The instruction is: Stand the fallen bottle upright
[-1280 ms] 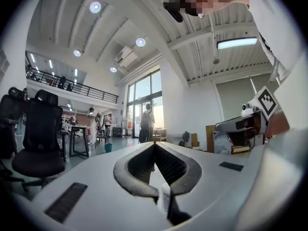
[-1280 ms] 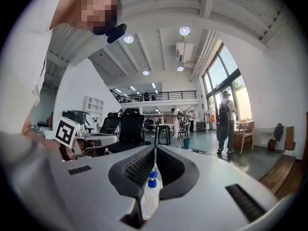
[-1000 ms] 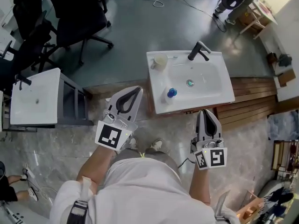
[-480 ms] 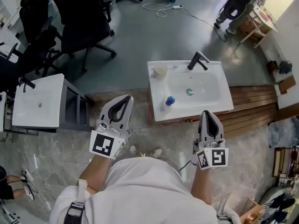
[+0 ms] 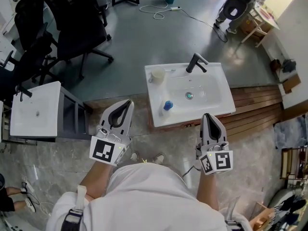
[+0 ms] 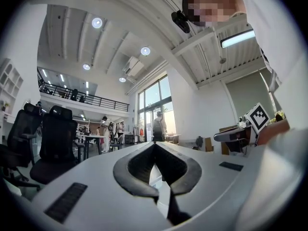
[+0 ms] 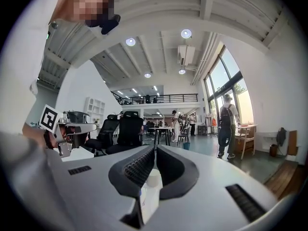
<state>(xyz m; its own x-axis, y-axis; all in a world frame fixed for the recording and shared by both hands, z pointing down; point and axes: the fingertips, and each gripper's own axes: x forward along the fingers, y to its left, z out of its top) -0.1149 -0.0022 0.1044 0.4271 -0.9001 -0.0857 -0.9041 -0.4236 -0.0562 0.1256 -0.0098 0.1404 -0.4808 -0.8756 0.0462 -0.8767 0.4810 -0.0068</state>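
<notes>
no brand or label can be read anywhere here: the only print is the black-and-white square pattern on the left marker cube (image 5: 107,150) and on the right marker cube (image 5: 216,161), and any label on the bottle (image 5: 167,105) is too small to make out. the bottle, with a blue cap, sits on the front left part of the rim of the white sink (image 5: 192,117), left of the basin, with a pale cup (image 5: 157,75) at the back left corner and a dark faucet (image 5: 195,62) at the back edge (from straight above i cannot tell whether the bottle lies flat or stands). the left gripper (image 5: 129,101) is held out level over the stone floor, short of the sink's left front corner, and its fingers are pressed together with nothing between them. the right gripper (image 5: 208,114) is held just before the sink's front edge, fingers likewise closed tip to tip and empty. the bottle is beyond both sets of fingertips, between the two grippers across the view, and touches neither.
</notes>
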